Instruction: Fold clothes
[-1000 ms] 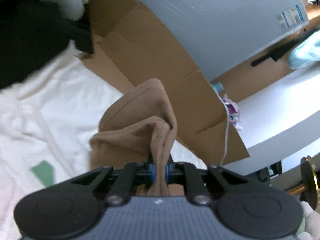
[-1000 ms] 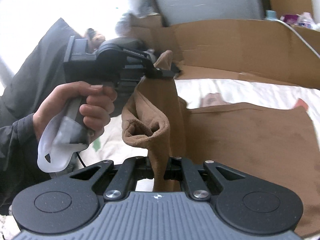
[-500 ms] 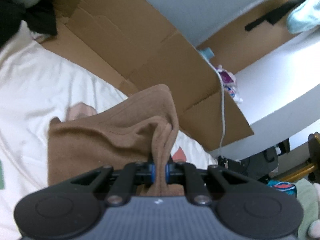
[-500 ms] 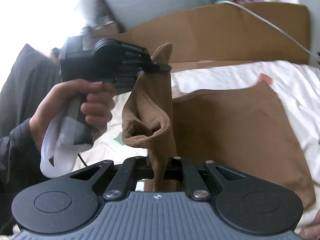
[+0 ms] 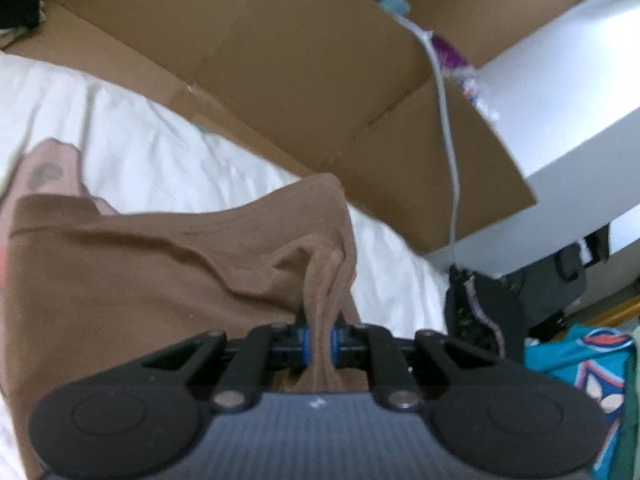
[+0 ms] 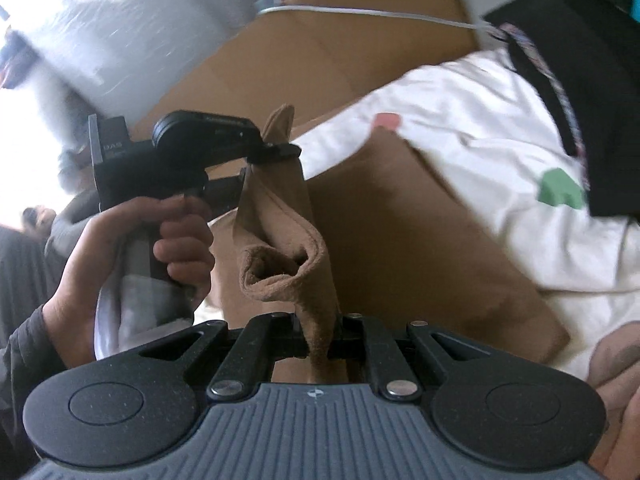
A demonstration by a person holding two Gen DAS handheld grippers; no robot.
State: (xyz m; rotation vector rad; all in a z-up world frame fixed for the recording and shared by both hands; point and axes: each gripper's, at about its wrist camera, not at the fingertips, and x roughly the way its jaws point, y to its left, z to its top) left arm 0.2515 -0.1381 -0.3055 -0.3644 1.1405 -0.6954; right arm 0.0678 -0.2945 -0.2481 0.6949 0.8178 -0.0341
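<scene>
Left hand-held gripper (image 5: 318, 346): clamped on a bunched edge of the brown garment (image 5: 132, 280), the cloth pinched between its blue-edged pads.
Right hand-held gripper (image 6: 318, 344): jaws closed on another fold of the same garment, a rolled hem rising just above them.
Brown garment: its gripped edge raised between the two hand-held grippers, the rest spread flat on the white sheet (image 5: 160, 160) of the bed.
Person's hand (image 6: 132, 256): wrapped around the grip of the left tool, dark sleeve at the wrist.
Cardboard (image 5: 300, 72): standing behind the bed, a white cable (image 5: 446, 120) hanging over it.
Black clothing (image 6: 580, 92): lying on the sheet, beside a green patch.
</scene>
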